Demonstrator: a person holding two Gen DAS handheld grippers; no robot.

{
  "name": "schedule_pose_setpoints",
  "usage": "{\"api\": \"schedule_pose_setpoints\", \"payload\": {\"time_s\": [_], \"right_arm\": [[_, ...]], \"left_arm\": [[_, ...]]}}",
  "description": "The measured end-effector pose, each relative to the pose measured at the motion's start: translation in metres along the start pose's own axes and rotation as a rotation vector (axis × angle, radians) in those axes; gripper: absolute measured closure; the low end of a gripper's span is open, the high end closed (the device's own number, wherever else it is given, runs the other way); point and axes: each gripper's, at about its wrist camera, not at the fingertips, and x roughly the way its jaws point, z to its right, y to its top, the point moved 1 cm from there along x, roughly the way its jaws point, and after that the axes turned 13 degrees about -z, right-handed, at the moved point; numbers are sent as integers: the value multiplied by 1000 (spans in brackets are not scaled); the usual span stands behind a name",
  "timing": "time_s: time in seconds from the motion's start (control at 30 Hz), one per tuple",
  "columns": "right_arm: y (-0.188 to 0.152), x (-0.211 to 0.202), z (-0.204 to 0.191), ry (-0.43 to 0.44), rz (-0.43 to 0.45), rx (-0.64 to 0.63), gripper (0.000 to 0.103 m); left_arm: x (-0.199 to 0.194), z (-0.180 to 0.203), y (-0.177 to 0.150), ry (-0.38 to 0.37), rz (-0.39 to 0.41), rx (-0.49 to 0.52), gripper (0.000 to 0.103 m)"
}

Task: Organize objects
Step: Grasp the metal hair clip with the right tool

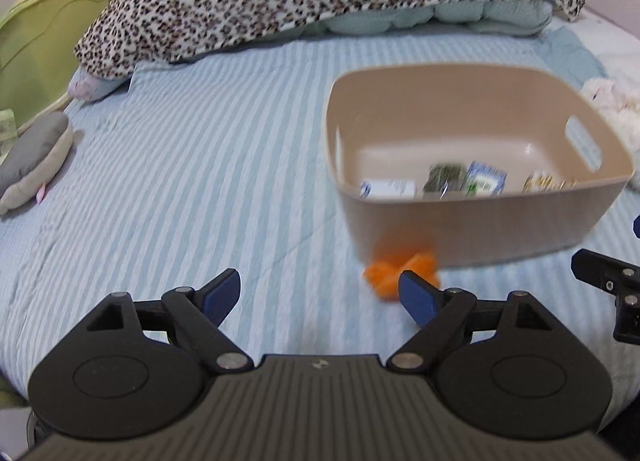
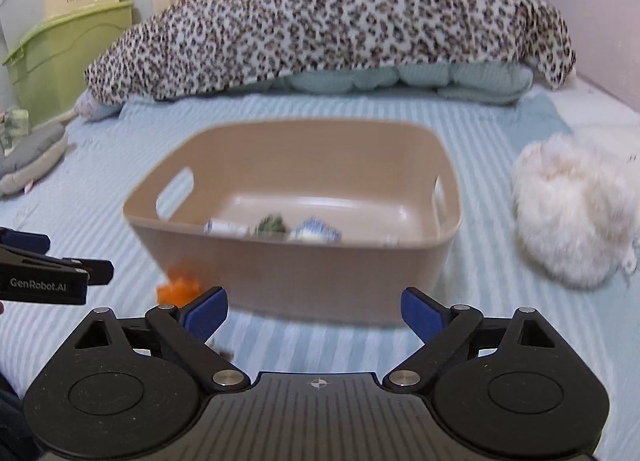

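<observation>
Two grippers are up over the striped blue bedspread (image 1: 168, 165), and neither has anything in it: my left gripper (image 1: 320, 297) has its blue-padded jaws spread wide with only bedding between them, and my right gripper (image 2: 314, 315) is spread just the same. The beige bin (image 1: 472, 221) sits on the bed ahead of both; from the left wrist view it lies forward and to the right, from the right wrist view it is almost straight ahead. Inside it, along the near wall, I can make out several small packets (image 1: 440, 181), a white one, a dark green one, a blue-and-white one and a yellowish one, though motion blur keeps me from reading them. An orange object (image 1: 400, 271) lies on the bedspread outside the bin, touching or just beside its near left corner; my left gripper's right finger overlaps it in the left wrist view, and I cannot tell its exact shape. A white fluffy toy (image 2: 572, 217) rests on the bed near the bin's right side. A grey plush (image 1: 32, 161) lies well apart at the left edge of the bed. Behind the bin a leopard-print blanket (image 2: 320, 29) covers a pile of pale blue bedding, and a green storage box (image 2: 72, 57) stands beside the bed at far left.
</observation>
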Motion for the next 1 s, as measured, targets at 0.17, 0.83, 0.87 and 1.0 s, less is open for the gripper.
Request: {"api": "schedule_pose_setpoints", "payload": {"time_s": [0.17,0.83,0.87,1.0], "right_arm": [[-18,23,-10,3,-71,3,8],[-35,91,-67,91,-169,65,8],[-33,94,-70,94,-164,81,8],[-28,105,-79,93,-134,121,6]], "left_arm": [[17,-10,-20,-8,-52,-20,16],[60,-43,-27,15,-108,-113,16],[61,-44,-27,10,-111,-118,16],[67,-47,-24,25,-117,-131,16]]}}
